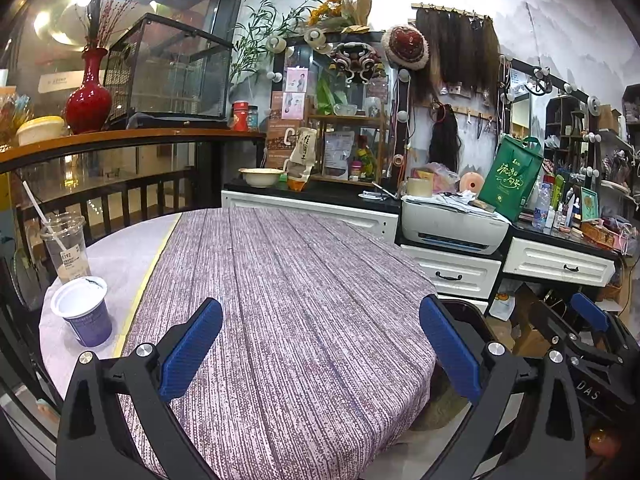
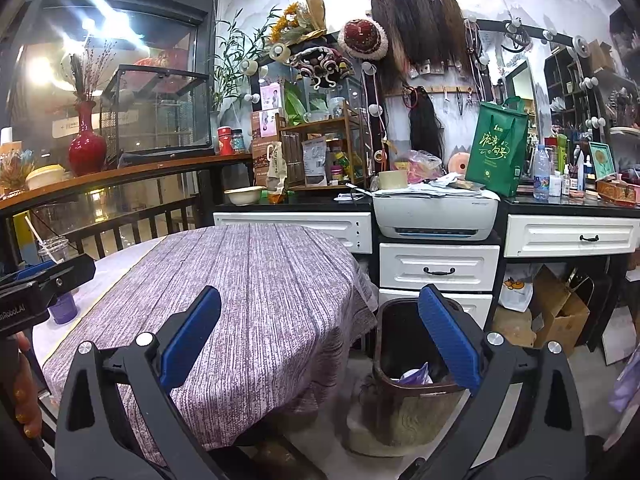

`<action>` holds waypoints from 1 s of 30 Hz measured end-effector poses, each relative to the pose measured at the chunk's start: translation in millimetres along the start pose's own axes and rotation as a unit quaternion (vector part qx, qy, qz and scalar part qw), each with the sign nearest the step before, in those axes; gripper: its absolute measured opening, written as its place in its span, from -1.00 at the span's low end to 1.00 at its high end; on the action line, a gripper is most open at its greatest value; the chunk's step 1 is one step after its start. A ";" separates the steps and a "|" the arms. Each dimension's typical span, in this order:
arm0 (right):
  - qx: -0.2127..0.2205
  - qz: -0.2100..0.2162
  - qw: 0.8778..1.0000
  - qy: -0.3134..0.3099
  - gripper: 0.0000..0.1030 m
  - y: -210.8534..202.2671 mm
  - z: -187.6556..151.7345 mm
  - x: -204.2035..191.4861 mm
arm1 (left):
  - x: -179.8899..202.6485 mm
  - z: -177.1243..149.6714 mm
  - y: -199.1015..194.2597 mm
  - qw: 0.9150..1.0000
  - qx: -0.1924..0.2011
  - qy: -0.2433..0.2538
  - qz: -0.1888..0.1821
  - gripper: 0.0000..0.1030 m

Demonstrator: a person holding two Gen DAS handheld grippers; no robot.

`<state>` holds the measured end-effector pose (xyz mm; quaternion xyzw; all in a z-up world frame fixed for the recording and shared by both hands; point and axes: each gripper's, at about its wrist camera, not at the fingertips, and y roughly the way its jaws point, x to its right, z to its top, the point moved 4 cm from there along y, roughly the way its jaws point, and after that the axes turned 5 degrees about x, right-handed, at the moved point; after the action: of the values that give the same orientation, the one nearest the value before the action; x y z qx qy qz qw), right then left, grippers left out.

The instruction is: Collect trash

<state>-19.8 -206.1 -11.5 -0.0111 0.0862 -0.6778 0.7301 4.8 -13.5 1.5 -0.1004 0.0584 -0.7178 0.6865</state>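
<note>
On the table's far left, a purple yogurt cup (image 1: 82,312) and clear drink cup (image 1: 66,246) are still waiting, both grippers (image 1: 320,354) (image 2: 320,346) gaping empty, the bin (image 2: 404,364) holding some trash.

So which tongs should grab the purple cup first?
Probably the left tongs: open, with the purple yogurt cup close on their left. The right tongs sit nearer the trash bin.

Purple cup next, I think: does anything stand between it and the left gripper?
Nothing visible does. The purple cup stands left of the open left gripper, only bare tablecloth between; the clear cup is behind it.
</note>
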 end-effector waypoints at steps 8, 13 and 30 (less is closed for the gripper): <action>-0.002 0.001 1.000 -0.001 0.89 0.9 0.1 -0.8 | 2.6 -0.8 -2.4 1.000 0.006 0.006 0.001 0.89; -0.002 -0.003 1.000 -0.004 0.89 1.4 -0.8 -0.9 | 4.4 -2.2 -1.5 1.000 0.005 0.010 -0.001 0.89; -0.010 -0.005 1.000 -0.007 0.89 3.0 -4.0 -0.9 | 0.9 -2.9 -2.1 1.000 0.004 0.009 0.008 0.89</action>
<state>-17.4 -204.6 -15.7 -0.0233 0.0878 -0.6805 0.7271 2.1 -14.4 -0.8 -0.0912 0.0624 -0.7133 0.6920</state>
